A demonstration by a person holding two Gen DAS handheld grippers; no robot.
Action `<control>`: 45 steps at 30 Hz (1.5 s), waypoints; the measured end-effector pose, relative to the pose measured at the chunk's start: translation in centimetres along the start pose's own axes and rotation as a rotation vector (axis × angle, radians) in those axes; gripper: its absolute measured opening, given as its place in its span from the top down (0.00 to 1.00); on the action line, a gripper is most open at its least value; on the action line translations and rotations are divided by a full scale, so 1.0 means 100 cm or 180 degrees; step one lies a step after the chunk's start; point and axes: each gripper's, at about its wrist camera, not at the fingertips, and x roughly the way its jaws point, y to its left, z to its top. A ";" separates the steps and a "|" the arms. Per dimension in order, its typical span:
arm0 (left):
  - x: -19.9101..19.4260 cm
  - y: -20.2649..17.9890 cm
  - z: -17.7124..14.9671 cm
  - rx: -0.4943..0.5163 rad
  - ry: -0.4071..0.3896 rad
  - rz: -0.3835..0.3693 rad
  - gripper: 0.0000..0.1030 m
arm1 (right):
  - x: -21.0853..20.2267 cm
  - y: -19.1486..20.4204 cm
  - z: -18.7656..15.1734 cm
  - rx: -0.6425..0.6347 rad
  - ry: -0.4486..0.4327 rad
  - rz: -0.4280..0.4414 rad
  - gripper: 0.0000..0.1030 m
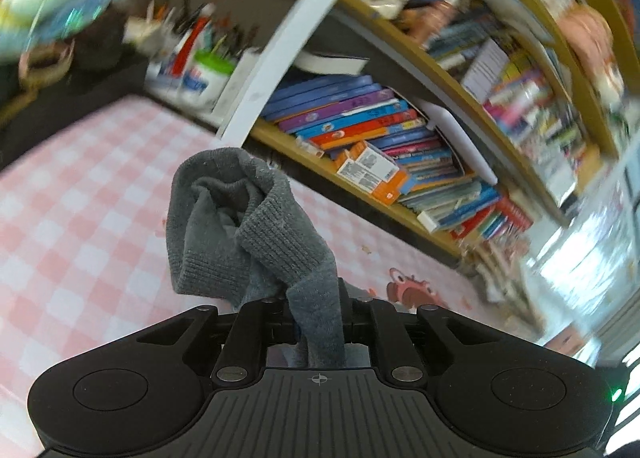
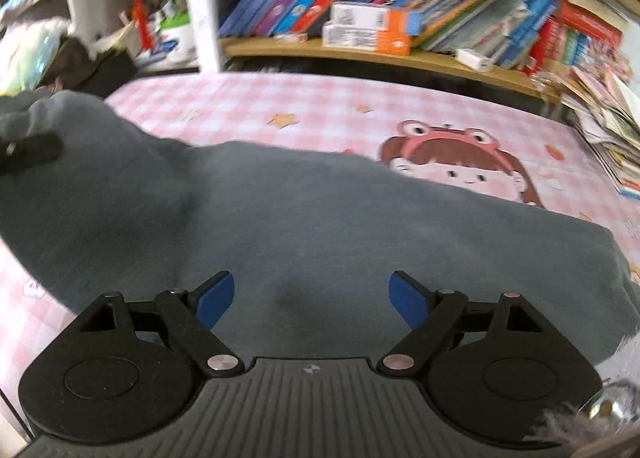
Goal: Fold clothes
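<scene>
The left gripper (image 1: 316, 322) is clamping a ribbed cuff (image 1: 256, 218) of the grey garment (image 2: 320, 226), the knit bunching and drooping forward over its closed jaws, raised above the pink checked sheet (image 1: 80, 198). The right gripper (image 2: 310, 298) is standing with its jaws spread wide, blue pads (image 2: 214, 298) bare, holding nothing, and is hovering directly over the garment's broad body. That body is lying spread across the sheet just ahead of and beneath the right gripper, running up and away to its left, where a dark gripper part is showing at the frame edge; whether that is the left one cannot be confirmed.

The fabric is a soft, matt, medium-weight knit: fleecy and smooth over the body, corded at the cuff. It is judged limp and light, with no stiffness to hold a crease, and likely to sag and drag rather than slide. A hem or edge, pinched through the full thickness, is judged the soundest hold; a mid-panel pinch would only lift a tent of cloth.

Beyond the grippers, a wooden bookshelf (image 2: 360, 54) is carrying leaning books (image 1: 360, 118). Both views are blurring slightly.
</scene>
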 end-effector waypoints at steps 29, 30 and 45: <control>0.023 -0.161 -0.050 0.1612 0.0014 0.1078 0.88 | -0.037 -0.140 -0.005 -0.0089 -0.0248 0.1197 0.16; 0.026 -0.165 -0.054 0.1683 0.0047 0.1094 0.88 | -0.038 -0.144 -0.005 -0.0069 -0.0260 0.1233 0.16; 0.081 -0.195 -0.129 0.1845 0.1199 0.0750 0.56 | -0.035 -0.180 -0.009 0.0369 -0.0184 0.1544 0.16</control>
